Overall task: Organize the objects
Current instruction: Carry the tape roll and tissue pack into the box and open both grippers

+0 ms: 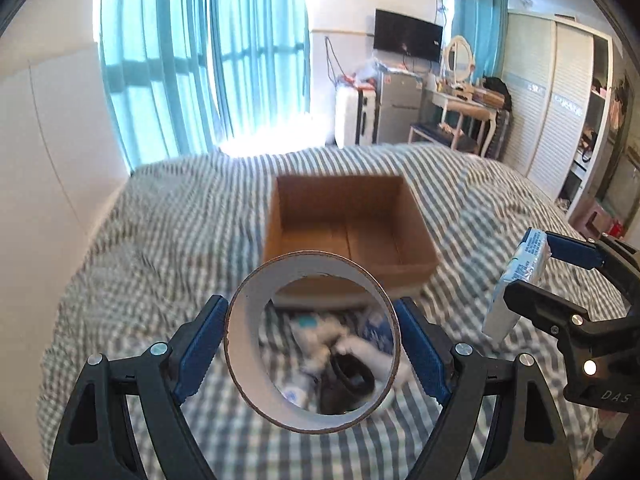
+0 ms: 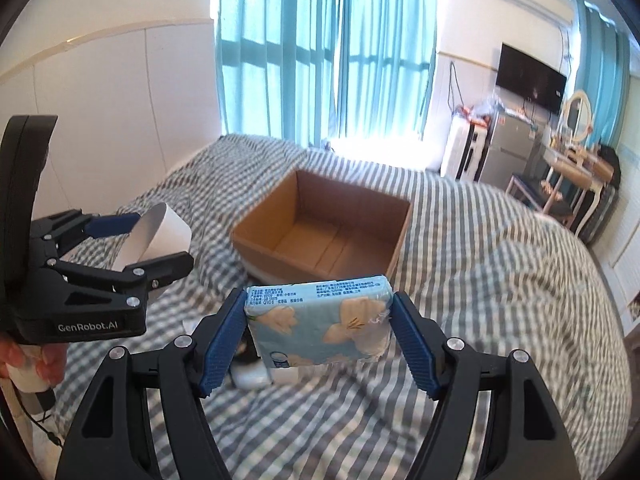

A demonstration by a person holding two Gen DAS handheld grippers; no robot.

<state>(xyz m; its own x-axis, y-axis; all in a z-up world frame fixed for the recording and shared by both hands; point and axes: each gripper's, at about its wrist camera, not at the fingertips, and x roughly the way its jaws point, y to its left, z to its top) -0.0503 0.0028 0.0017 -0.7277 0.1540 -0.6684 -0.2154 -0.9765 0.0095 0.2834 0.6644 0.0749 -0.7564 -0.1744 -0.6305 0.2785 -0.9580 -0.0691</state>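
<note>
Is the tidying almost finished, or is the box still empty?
Nothing is packed yet: the cardboard box looks empty. The left gripper holds a tape roll and the right gripper holds a tissue pack. More things still lie on the bed.

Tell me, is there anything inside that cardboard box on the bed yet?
No, the cardboard box sits open on the bed with only its bare brown floor showing inside.
</note>
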